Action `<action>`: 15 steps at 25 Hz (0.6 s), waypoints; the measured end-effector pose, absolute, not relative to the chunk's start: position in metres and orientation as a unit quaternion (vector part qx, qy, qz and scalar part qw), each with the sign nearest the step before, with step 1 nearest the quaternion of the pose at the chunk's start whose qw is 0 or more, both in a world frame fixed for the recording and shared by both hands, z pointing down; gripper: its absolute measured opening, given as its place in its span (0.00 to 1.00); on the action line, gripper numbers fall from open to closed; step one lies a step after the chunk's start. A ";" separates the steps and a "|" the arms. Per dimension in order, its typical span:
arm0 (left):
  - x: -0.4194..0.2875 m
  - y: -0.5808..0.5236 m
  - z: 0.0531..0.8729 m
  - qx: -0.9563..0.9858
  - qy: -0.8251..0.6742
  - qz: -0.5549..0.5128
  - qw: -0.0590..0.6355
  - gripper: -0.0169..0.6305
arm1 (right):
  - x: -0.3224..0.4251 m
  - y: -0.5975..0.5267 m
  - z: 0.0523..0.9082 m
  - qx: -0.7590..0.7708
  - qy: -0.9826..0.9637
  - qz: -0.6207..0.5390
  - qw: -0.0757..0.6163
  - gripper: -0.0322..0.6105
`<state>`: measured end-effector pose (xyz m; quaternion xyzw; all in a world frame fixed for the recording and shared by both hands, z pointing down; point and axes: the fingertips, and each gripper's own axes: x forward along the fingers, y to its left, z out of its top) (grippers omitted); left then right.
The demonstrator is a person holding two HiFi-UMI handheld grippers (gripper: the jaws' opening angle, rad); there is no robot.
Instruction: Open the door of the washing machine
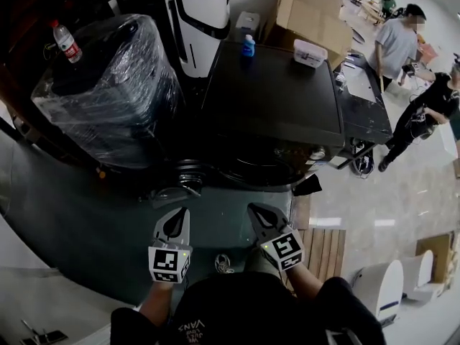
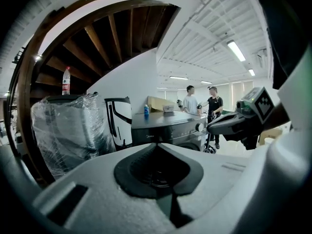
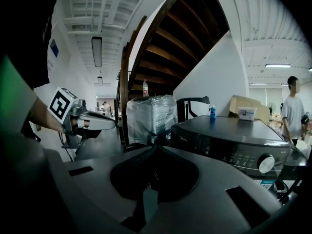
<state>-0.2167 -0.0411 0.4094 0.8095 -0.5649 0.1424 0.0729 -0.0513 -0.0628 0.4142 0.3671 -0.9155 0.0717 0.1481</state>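
Note:
The dark washing machine [image 1: 273, 99] stands straight ahead, seen from above. Its front with the round door [image 1: 251, 169] shows only as a dark curve under the lid's front edge. My left gripper [image 1: 175, 225] and right gripper [image 1: 260, 215] hover side by side in front of it, apart from it, both shut and empty. In the left gripper view the shut gripper [image 2: 158, 147] points at the machine [image 2: 168, 128], with the right gripper [image 2: 229, 123] alongside. In the right gripper view the shut gripper [image 3: 155, 150] faces the control panel with its white knob [image 3: 265, 164].
A plastic-wrapped appliance [image 1: 108, 92] with a water bottle [image 1: 66, 40] on top stands left of the machine. A blue bottle [image 1: 248, 45] and a white box [image 1: 310, 52] sit on the lid. Two people [image 1: 395, 45] stand at the right. A wooden pallet [image 1: 323, 250] lies near my feet.

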 end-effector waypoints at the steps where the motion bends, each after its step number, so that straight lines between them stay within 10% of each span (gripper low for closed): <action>1: -0.213 -0.038 0.406 0.813 -0.559 0.146 0.068 0.05 | -0.049 -0.061 0.410 0.371 -0.914 0.069 0.147 0.06; 15: -0.181 -0.012 0.373 0.850 -0.504 0.152 0.025 0.05 | -0.018 -0.024 0.386 0.419 -0.894 0.063 0.144 0.06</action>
